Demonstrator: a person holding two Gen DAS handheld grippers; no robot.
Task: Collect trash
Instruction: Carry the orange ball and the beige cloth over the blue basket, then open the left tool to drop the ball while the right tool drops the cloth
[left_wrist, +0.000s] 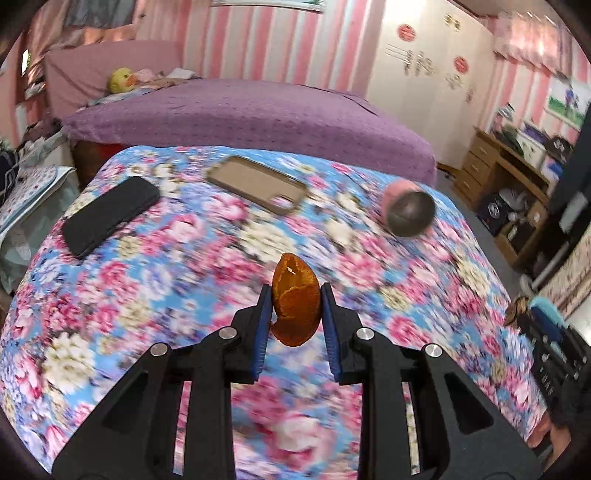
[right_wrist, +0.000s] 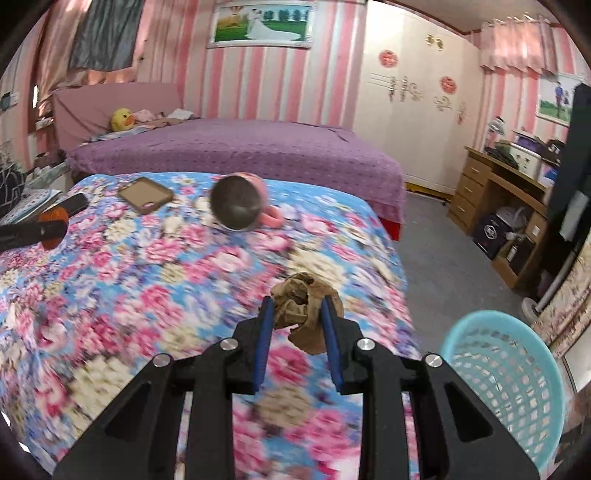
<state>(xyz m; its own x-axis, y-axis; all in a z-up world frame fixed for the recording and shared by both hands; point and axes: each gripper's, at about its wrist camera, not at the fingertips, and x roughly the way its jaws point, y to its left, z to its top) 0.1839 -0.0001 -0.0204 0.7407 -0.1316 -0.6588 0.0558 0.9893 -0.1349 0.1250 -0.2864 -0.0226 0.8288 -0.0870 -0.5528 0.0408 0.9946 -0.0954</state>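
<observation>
- Orange peel (left_wrist: 295, 299) sits clamped in the left claw (left_wrist: 295, 295), at the centre of the left wrist view; the blue pads (left_wrist: 258, 332) press on both sides of the curled piece, which stands upright above the fingertips.
- Crumpled brown paper (right_wrist: 301, 312) is pinched in the right claw (right_wrist: 299, 310), centre of the right wrist view — its wad bulges above and below the pads (right_wrist: 264, 332).
- Both claws are held over a floral cloth (left_wrist: 147, 295) in blue, pink and white; whether a table or a bed lies under it, I cannot tell. The cloth is blurred in both views.
- A light blue mesh basket (right_wrist: 506, 384) shows at the lower right of the right wrist view, beside the cloth's edge and over the grey floor (right_wrist: 443, 258).
- A pink mug (left_wrist: 406, 210) lies on its side on the cloth, its dark mouth facing the camera, right of centre in the left view.
- A brown phone case (left_wrist: 258, 188) lies flat at upper centre, and a black phone (left_wrist: 110, 214) to its left, well apart from the mug.
- In the right wrist view the left claw with its orange peel shows at the left edge.
- Behind the cloth — a bed with a purple cover (right_wrist: 240, 151), a yellow duck toy (right_wrist: 123, 119) near its headboard.
</observation>
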